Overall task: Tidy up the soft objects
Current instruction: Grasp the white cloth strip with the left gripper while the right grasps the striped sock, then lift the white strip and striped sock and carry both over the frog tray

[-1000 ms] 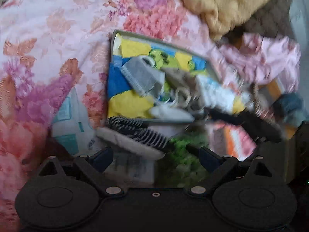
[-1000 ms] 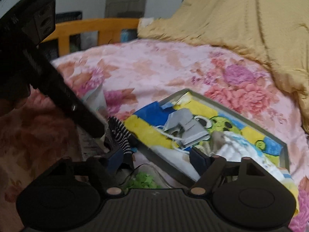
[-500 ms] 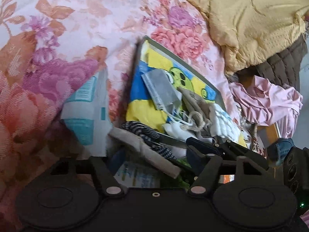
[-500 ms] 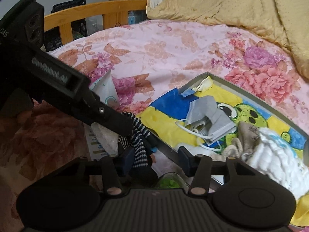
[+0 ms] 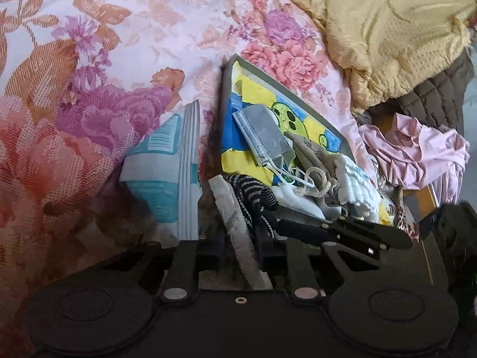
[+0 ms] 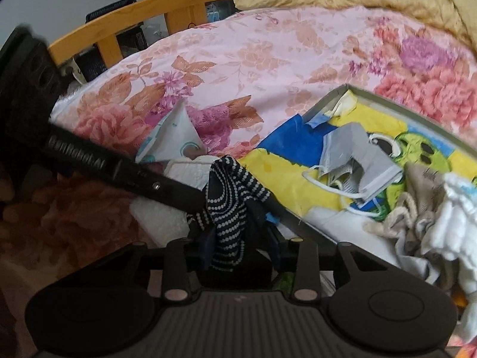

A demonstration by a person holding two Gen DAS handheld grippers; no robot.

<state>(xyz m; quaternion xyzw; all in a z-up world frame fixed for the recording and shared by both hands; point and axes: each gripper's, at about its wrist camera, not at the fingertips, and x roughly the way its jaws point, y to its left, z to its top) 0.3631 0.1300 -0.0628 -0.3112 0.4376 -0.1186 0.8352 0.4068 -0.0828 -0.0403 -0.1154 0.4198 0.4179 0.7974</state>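
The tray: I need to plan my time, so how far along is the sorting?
Done: a grey mask, drawstring pouch and white cloth lie in the tray. In hand: both grippers have just been closing, left gripper and right gripper on the striped sock. Left: sock into tray.

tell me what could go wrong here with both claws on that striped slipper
Both the left claw and right claw have just been closing on the striped slipper; pulling apart could stretch it. The claws sit close and could collide. The slipper rests against the tray edge and might snag or tip it.
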